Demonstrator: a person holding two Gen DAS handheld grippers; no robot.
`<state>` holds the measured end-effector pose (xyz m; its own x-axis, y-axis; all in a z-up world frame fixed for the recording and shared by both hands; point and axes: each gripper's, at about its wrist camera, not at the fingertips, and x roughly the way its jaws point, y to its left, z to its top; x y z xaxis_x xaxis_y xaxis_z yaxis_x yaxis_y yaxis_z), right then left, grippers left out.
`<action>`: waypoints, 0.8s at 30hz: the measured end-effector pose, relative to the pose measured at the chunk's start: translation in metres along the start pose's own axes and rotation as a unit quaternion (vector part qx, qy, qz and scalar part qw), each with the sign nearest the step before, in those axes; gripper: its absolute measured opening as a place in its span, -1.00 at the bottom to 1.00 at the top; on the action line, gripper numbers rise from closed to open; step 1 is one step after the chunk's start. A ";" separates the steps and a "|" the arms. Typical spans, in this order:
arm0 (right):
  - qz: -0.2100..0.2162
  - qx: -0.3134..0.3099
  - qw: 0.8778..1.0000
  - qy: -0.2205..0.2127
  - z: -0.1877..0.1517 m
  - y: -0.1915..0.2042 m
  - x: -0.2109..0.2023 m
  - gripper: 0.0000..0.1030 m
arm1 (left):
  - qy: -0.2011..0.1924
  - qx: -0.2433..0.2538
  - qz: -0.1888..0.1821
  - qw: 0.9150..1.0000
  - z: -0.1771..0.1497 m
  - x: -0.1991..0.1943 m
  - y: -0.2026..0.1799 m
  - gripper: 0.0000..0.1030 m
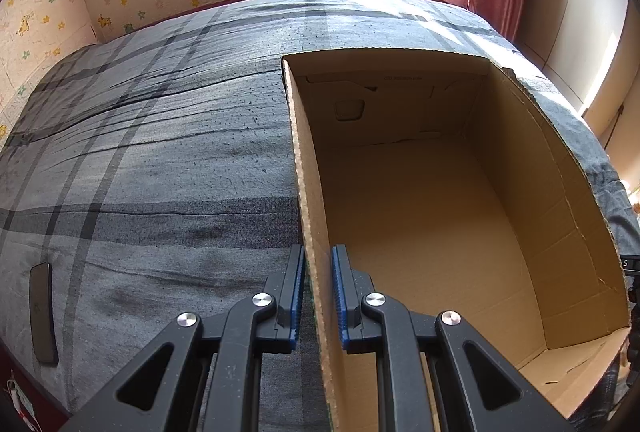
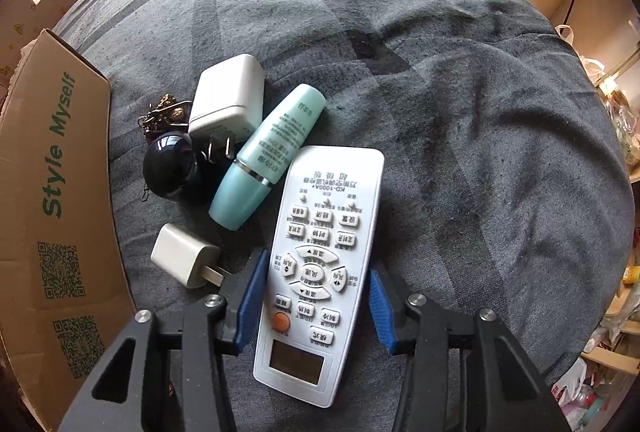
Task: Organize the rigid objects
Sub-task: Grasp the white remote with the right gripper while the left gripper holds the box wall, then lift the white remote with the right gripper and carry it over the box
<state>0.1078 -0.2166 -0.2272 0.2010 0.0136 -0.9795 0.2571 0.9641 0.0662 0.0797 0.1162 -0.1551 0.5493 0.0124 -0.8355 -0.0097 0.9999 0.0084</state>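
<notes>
A dark flat phone-like slab (image 1: 43, 312) is seen lying on the grey plaid bedspread (image 1: 160, 152) well to the left of the left gripper (image 1: 318, 296), whose blue-padded fingers (image 1: 298, 296) are clamped together on the near side wall of an open cardboard box (image 1: 560, 232) — one finger outside the wall, the other inside, above the bare box floor. In the right wrist view, the printed outer face of the same box is shown far left of the right gripper (image 2: 316, 298). Beyond and left of its left finger (image 2: 252, 304), a small white plug adapter (image 2: 184, 260), a glossy black round object (image 2: 170, 166), a brassy keychain (image 2: 164, 110), a larger white charger (image 2: 228, 98) and a pale teal tube (image 2: 268, 156) are clustered. A white remote control (image 2: 320, 272) is framed between the two fingers — the pads are set apart just beside its long edges, and contact cannot be told.
</notes>
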 end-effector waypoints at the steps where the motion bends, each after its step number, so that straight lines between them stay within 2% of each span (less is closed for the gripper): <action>1: 0.002 -0.001 1.000 0.003 0.001 0.000 0.000 -0.02 | 0.000 0.000 0.001 1.000 0.000 0.000 0.000 -0.71; 10: 0.010 -0.031 0.999 -0.003 -0.011 -0.017 -0.011 -0.09 | 0.000 0.000 0.002 1.000 0.000 0.000 -0.001 -0.71; 24: 0.022 -0.040 0.999 -0.022 -0.007 -0.032 -0.042 -0.11 | 0.001 0.002 0.004 1.000 0.000 0.001 -0.001 -0.71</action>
<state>0.0841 -0.2465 -0.1897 0.2530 0.0462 -0.9664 0.1705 0.9811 0.0915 0.0800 0.1152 -0.1556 0.5472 0.0198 -0.8368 -0.0112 0.9998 0.0164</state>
